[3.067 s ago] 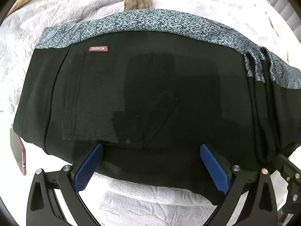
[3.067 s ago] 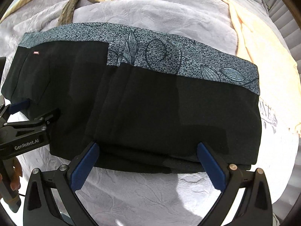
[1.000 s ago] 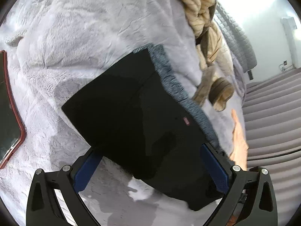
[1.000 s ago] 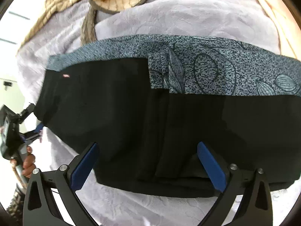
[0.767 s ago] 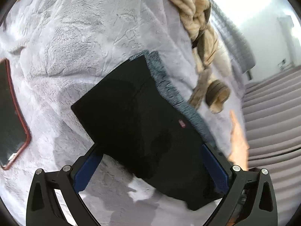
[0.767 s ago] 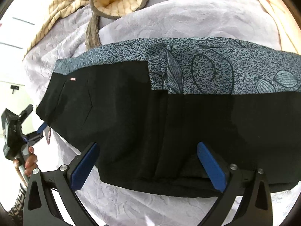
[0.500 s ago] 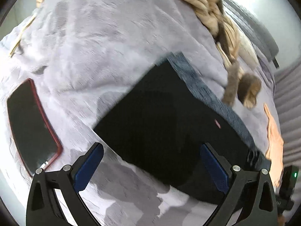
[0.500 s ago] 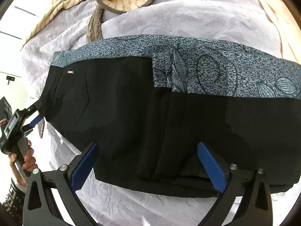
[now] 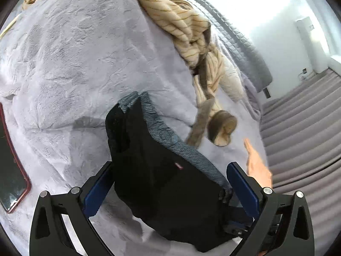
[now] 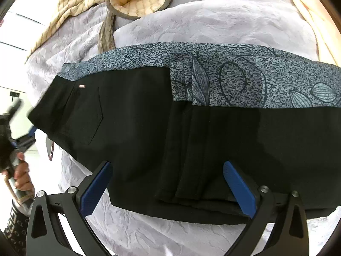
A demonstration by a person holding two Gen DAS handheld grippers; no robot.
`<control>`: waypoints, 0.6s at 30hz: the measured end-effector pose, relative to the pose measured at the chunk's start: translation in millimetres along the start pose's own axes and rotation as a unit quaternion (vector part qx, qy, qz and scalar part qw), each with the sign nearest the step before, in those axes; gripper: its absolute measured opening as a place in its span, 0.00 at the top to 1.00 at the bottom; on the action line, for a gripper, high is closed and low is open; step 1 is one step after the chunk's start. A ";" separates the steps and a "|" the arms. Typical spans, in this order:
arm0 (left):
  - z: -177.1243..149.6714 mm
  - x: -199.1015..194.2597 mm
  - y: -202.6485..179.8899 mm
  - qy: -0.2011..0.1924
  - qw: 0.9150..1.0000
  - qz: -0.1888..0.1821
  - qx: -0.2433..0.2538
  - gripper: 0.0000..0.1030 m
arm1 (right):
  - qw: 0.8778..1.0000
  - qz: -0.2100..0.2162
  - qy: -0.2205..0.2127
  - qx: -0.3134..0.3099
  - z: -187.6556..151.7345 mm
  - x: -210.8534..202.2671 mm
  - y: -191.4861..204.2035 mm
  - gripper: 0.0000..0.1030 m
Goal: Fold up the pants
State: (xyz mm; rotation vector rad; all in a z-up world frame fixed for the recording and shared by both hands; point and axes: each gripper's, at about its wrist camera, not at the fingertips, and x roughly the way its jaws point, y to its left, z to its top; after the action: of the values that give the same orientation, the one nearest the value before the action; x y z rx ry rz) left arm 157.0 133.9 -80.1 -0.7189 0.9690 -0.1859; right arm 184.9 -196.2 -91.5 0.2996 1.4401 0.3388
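Your left gripper [image 9: 170, 187] and right gripper [image 10: 168, 185] gape wide; the pants [image 10: 149, 128] run off-frame at 3 o'clock.

Both wrist views close, sharing pants [image 9: 162, 170]

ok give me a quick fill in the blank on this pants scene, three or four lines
1. The black pants have a patterned band along one edge, coloured ____.
2. They lie on a fuzzy blanket that is pale ____ in colour.
3. The pads on the right gripper are coloured ____.
4. Both the right gripper and the left gripper have their jaws ____, gripping nothing.

Missing words: blue-grey; lilac; blue; open
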 end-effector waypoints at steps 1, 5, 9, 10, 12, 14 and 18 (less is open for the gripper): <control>-1.7 4.7 5.3 0.006 1.000 0.017 -0.006 0.00 | 1.000 -0.002 0.001 -0.002 0.2 0.6 1.1 0.00; -19.7 27.1 48.1 0.059 0.994 0.039 -0.084 0.00 | 1.000 -0.005 0.005 -0.005 -0.1 -0.8 3.1 0.00; -27.4 29.6 31.3 0.068 0.995 0.067 -0.037 0.05 | 1.000 -0.012 0.006 -0.011 2.2 1.6 8.8 0.00; -27.1 28.5 21.8 0.064 0.995 0.078 -0.019 0.05 | 1.000 -0.019 0.008 -0.017 3.3 0.0 12.6 0.00; -25.5 25.6 -0.4 0.045 0.994 0.098 0.018 0.09 | 1.000 -0.019 0.010 -0.023 7.9 -7.2 21.6 0.00; -25.5 27.2 -15.3 0.036 0.990 0.129 0.054 0.27 | 1.000 0.006 0.010 -0.017 15.2 -16.3 28.7 0.02; -38.3 36.5 -33.5 0.050 0.963 0.206 0.168 0.62 | 0.998 0.057 0.008 -0.018 49.6 -38.3 56.5 0.06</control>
State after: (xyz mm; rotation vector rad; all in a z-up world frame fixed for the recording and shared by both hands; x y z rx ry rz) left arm 152.5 73.9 -97.8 -0.1878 1.1277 -0.0184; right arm 227.8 -159.7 -28.7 0.3506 1.4343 0.4601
